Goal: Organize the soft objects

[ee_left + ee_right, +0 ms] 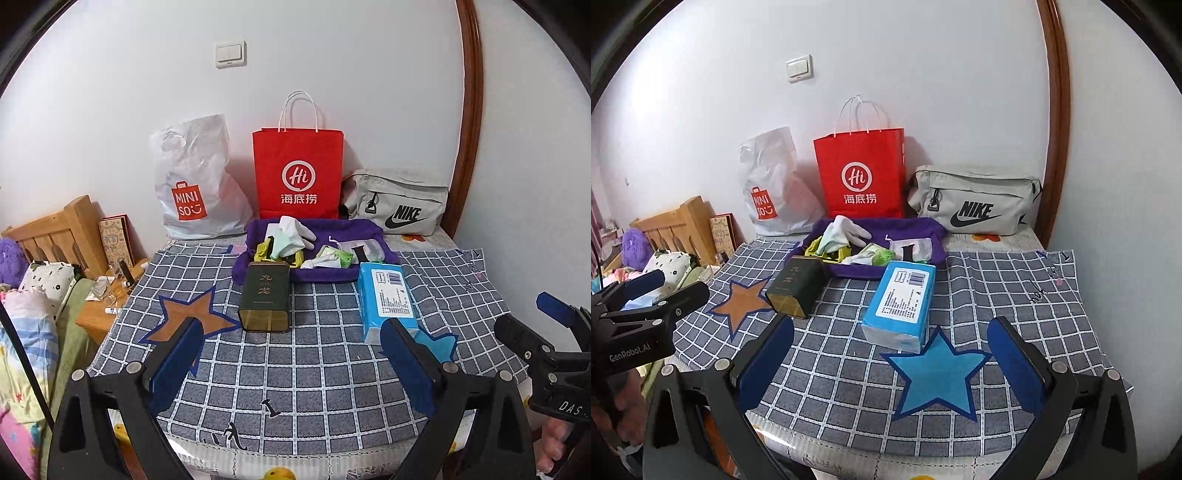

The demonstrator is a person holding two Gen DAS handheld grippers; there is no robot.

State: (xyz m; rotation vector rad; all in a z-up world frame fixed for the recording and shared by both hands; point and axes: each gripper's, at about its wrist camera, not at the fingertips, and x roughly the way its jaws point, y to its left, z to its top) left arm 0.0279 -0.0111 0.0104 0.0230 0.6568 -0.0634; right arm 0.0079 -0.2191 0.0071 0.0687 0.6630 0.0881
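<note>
White wall (332, 74); checked cloth (314, 369) covers table, bags behind.

Left wrist view: looking forward from the worktop's (332, 369) near edge, left of centre, facing the wall.
Right wrist view: sitting further right, angling leftward.
Shared: purple tray (369, 225) (923, 227), red bag (297, 173) (860, 173).
</note>
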